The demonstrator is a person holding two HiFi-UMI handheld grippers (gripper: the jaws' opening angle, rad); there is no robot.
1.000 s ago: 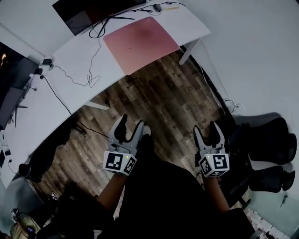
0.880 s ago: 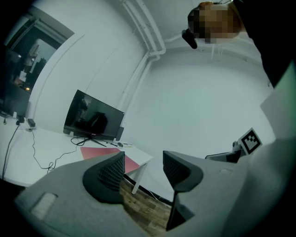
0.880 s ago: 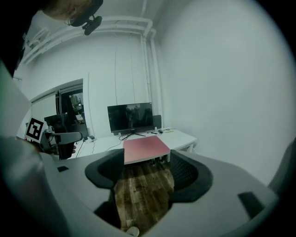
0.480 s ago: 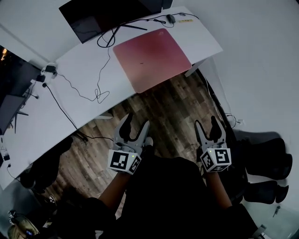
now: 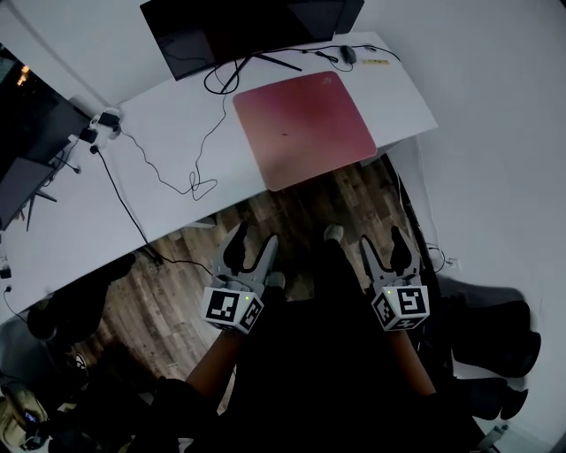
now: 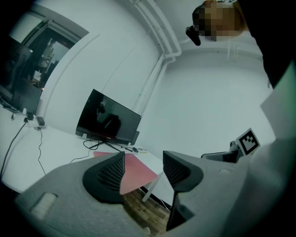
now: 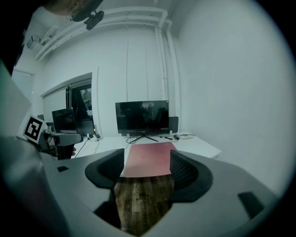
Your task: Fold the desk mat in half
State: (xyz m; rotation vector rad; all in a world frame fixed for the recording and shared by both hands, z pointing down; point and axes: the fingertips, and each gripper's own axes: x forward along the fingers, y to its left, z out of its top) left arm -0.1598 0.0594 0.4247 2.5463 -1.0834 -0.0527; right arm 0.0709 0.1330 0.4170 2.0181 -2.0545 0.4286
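The fold has not begun. The main risk, as I judge it, is the pink desk mat [image 5: 305,128] sliding instead of folding: its near edge lies right at the front edge of the white bench [image 5: 168,133], so a one-sided tug could drag it off or skew the crease. The loose black cable [image 5: 196,181] just to its left could also snag. The mat lies flat before the monitor [image 5: 239,25], ahead of both grippers and well apart from them (wooden floor lies between). The left gripper [image 5: 252,239] and right gripper [image 5: 382,241] are both released, jaws apart, grasping nothing.
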